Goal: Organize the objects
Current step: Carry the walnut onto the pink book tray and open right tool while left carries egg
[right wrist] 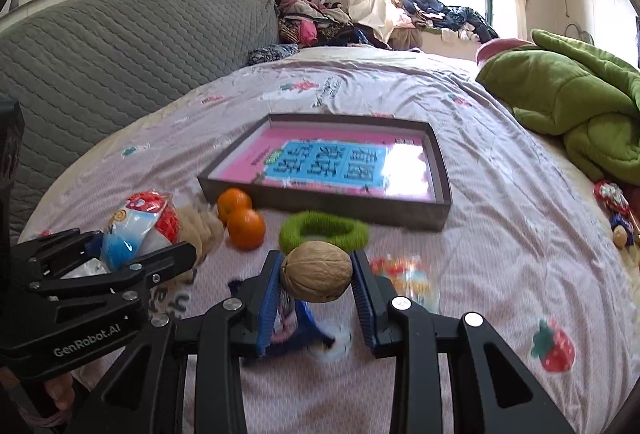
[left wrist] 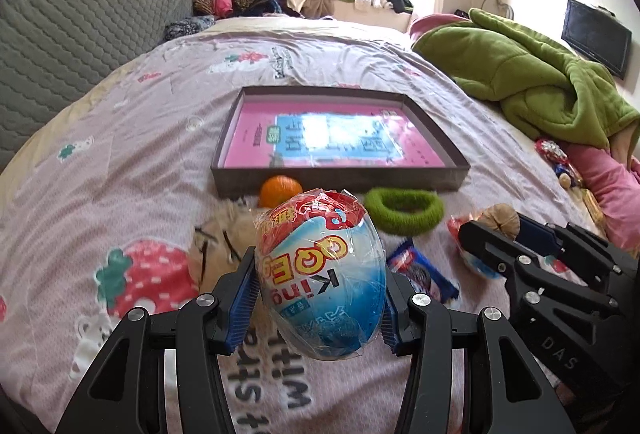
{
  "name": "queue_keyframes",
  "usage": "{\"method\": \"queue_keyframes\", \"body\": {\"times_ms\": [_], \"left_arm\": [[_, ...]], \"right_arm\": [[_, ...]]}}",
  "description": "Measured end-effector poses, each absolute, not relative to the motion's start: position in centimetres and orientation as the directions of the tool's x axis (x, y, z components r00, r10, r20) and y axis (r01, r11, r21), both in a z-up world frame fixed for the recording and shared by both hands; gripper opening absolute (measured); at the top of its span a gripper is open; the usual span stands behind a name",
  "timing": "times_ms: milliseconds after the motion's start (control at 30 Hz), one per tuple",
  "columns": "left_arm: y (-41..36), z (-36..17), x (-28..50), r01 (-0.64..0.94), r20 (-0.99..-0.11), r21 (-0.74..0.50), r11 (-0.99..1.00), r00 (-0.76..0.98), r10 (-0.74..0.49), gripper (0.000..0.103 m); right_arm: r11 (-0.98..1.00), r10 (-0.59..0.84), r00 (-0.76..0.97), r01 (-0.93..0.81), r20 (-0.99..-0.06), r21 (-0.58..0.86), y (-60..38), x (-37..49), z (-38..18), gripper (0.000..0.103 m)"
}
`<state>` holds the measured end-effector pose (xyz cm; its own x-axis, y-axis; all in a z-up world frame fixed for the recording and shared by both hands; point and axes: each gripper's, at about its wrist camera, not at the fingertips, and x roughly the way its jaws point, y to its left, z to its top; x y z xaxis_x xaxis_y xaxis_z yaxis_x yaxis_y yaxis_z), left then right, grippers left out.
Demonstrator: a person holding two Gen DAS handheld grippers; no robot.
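Observation:
My left gripper (left wrist: 320,308) is shut on a blue, white and red wrapped toy egg (left wrist: 322,274), held up over the bedspread; the same egg (right wrist: 136,230) shows at the left of the right wrist view. My right gripper (right wrist: 316,294) is shut on a brown walnut (right wrist: 316,271), also seen in the left wrist view as the walnut (left wrist: 500,219). Ahead lies a shallow dark tray (left wrist: 340,176) (right wrist: 320,200) with a pink and blue sheet in it. Two oranges (right wrist: 242,222), a green fuzzy ring (right wrist: 324,230) and a beige plush toy (right wrist: 200,230) lie before the tray.
A blue snack packet (left wrist: 424,272) and a second wrapped egg (right wrist: 408,280) lie on the bedspread under the grippers. A green blanket (left wrist: 532,74) is heaped at the right, a grey quilted headboard (right wrist: 120,54) stands at the left, and small wrapped items (right wrist: 616,210) lie by the right edge.

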<state>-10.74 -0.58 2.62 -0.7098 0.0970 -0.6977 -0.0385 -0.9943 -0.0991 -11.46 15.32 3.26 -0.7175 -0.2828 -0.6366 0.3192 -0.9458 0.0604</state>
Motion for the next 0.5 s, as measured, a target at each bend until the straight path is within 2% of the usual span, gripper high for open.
{"method": "queue_keyframes", "body": {"times_ms": [500], "left_arm": [[-1.7,4.8,-18.8,-0.049,-0.694,-0.077,-0.996,-0.715,0.089,0.053]], "right_arm": [[-0.943,-0.274,-0.708,0.331,-0.651,0.036,14.6,-19.5,5.9,0.035]]}}
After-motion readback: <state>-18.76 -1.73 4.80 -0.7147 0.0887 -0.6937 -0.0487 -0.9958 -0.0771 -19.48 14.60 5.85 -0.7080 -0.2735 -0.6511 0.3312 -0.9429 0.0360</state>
